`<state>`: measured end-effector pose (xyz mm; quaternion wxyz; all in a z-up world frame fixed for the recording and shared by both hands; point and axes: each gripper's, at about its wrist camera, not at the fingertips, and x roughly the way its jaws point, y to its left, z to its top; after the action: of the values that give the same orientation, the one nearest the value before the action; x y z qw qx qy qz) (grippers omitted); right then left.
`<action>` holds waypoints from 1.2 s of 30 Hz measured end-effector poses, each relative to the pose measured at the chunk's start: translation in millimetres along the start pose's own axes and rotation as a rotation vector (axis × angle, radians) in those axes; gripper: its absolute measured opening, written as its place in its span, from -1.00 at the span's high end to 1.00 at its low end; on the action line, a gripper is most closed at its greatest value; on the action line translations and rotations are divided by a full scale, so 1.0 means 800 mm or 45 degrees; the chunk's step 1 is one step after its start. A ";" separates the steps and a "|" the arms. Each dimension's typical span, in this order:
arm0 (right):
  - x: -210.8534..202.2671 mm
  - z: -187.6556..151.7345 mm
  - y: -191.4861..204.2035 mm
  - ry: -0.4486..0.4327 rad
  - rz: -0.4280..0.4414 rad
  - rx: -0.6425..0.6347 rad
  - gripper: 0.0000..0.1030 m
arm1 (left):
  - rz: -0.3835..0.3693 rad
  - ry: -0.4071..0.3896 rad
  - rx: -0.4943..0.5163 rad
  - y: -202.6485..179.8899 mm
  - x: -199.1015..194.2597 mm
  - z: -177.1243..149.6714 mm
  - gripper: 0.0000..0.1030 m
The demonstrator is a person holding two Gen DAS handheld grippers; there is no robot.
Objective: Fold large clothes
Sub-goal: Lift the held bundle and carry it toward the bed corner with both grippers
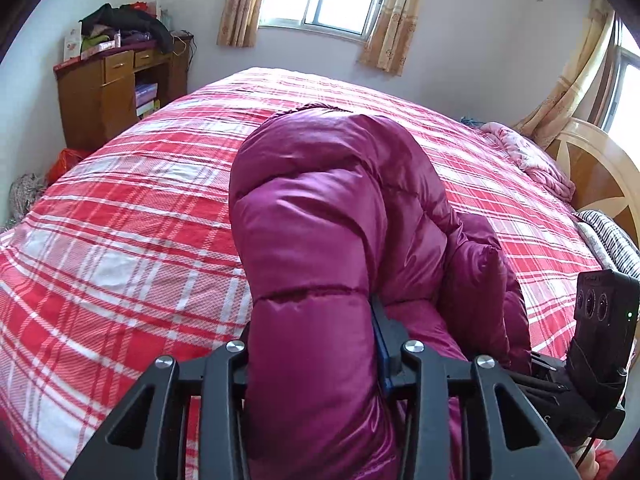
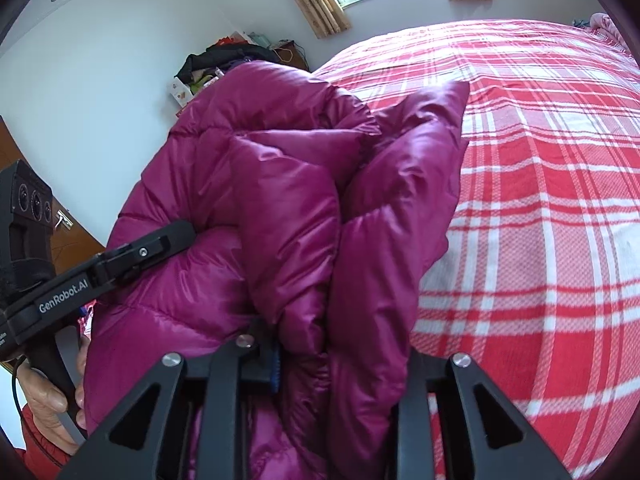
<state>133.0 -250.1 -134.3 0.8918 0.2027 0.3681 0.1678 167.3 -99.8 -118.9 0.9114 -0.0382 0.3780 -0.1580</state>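
**Both grippers clamped on jacket, lifted over bed**

Magenta puffer jacket bunched and raised above the near edge of the bed, far end drooping toward the red plaid cover. Left gripper pinching a thick quilted fold; blue pad pressed against the fabric on the right side. Right gripper likewise closed on a doubled fold, fingertips mostly buried, so contact depth hard to judge. Left hand wrapped around the handle, seen from the right wrist. Wide open cover left and beyond the jacket. Far right corner taken by pink bedding against the headboard. Cluttered wooden cabinet off the far left corner.
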 end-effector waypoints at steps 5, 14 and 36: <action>-0.006 0.001 0.022 -0.014 0.007 -0.041 0.47 | 0.001 -0.021 -0.061 0.021 -0.017 -0.003 0.23; 0.017 0.014 0.081 0.000 0.058 -0.206 0.47 | 0.062 -0.076 -0.190 0.083 -0.058 -0.011 0.23; 0.165 0.043 0.271 0.104 0.442 -0.621 0.48 | 0.543 -0.273 -0.481 0.255 -0.182 -0.034 0.23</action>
<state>214.1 -12.4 -84.6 0.8566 0.0356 0.3123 0.4093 104.0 141.4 -78.3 0.9355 -0.1433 0.3019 0.1149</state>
